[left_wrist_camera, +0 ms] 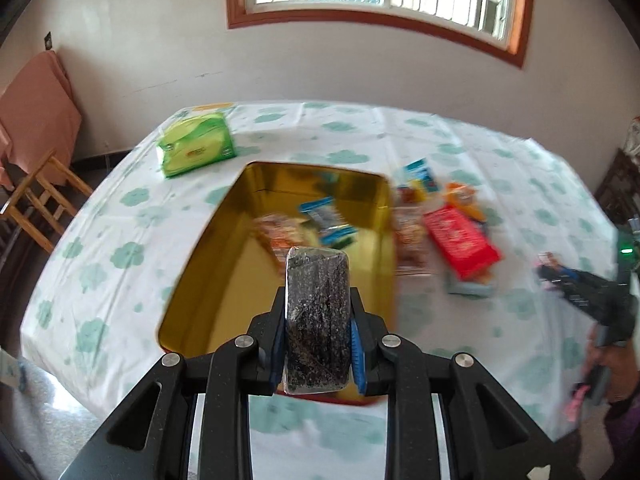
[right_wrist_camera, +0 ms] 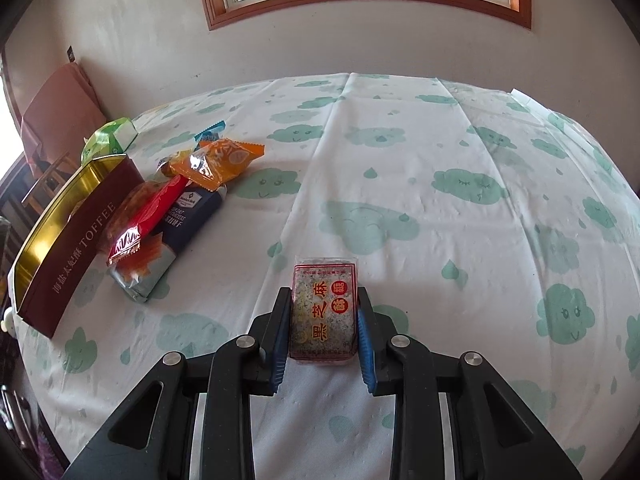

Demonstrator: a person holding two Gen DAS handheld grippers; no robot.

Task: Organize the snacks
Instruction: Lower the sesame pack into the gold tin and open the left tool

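My left gripper (left_wrist_camera: 317, 300) is shut on a dark sesame bar in clear wrap (left_wrist_camera: 316, 312), held above the near end of the open gold-lined toffee tin (left_wrist_camera: 200, 280). The tin holds a blue packet (left_wrist_camera: 328, 220) and orange snacks (left_wrist_camera: 280, 236). My right gripper (right_wrist_camera: 323, 304) is shut on a red-labelled sesame bar (right_wrist_camera: 324, 312), just above the tablecloth. The tin (right_wrist_camera: 68, 240) lies far left of it, with a pile of snacks beside it: a red packet (right_wrist_camera: 148, 216), an orange packet (right_wrist_camera: 220, 160) and a navy box (right_wrist_camera: 192, 216). The right gripper also shows in the left wrist view (left_wrist_camera: 560, 276).
A green tissue pack (left_wrist_camera: 196, 144) sits at the table's far left. More loose snacks (left_wrist_camera: 456, 240) lie right of the tin. A wooden chair (left_wrist_camera: 36, 200) stands left of the round table with its cloud-print cloth (right_wrist_camera: 440, 200). A wall and window are behind.
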